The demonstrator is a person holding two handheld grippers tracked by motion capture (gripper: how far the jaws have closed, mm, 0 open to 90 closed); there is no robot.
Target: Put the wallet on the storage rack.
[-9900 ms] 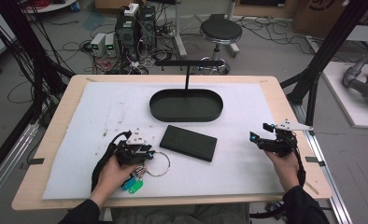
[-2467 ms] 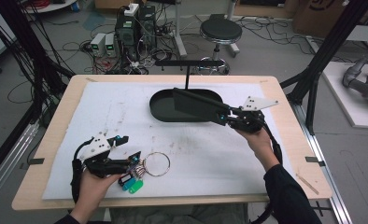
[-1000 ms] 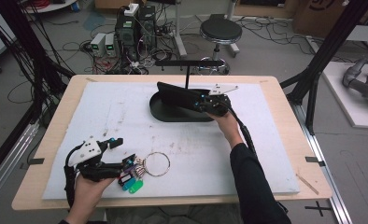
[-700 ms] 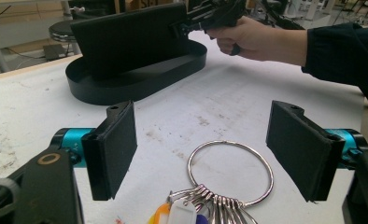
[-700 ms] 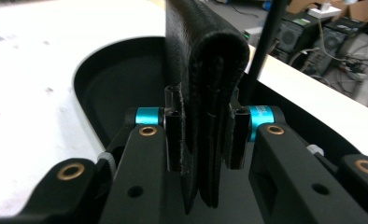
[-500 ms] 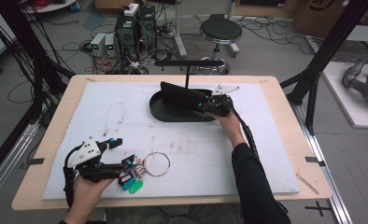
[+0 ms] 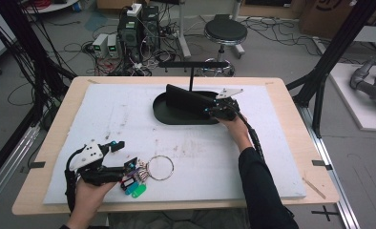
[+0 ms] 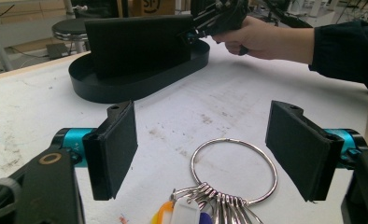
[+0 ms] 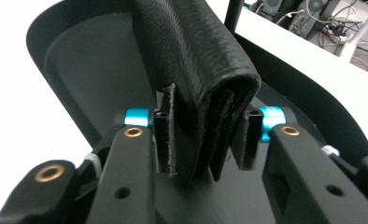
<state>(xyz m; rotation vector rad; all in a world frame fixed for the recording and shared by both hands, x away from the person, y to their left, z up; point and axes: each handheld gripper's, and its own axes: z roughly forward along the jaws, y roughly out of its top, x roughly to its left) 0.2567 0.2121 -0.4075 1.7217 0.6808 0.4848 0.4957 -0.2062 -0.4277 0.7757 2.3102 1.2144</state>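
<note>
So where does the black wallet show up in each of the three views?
High view: the black wallet stands on edge in the black oval tray, upper centre.
Left gripper view: wallet top centre, in the tray.
Right gripper view: wallet centre, between the jaws of the right gripper.
Shared landmark: the oval tray.
</note>
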